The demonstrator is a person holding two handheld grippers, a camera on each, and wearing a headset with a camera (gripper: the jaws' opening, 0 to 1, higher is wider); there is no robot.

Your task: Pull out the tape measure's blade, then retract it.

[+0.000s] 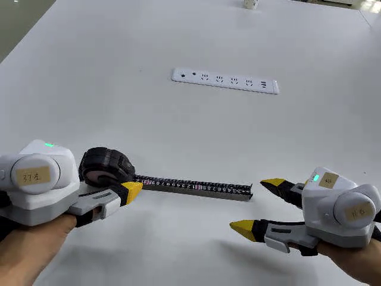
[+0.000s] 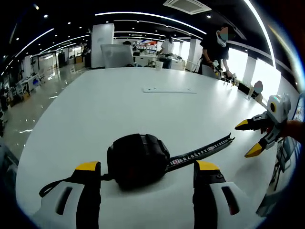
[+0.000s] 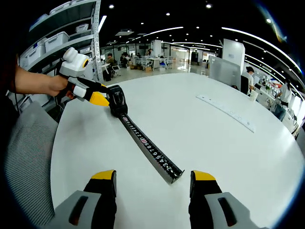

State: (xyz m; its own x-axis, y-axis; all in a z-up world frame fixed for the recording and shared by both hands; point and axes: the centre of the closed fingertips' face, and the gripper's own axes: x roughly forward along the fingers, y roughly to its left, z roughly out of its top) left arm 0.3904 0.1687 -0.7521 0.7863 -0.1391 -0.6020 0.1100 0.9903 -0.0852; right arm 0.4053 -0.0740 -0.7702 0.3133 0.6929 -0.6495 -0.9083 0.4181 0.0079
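A broad white surface (image 1: 178, 36) in an open office, strip lights (image 2: 143, 13) overhead; a white power strip (image 1: 225, 80) lies farther out. I hold both claws low and close to me, tips aimed toward each other. My left claw (image 2: 147, 166) stands wide with the black tape measure (image 1: 106, 167) between its jaws. My right claw (image 1: 257, 204) is wide too, gripping nothing. The blade (image 1: 196, 187) lies flat, running left to right, its end just short of my right claw
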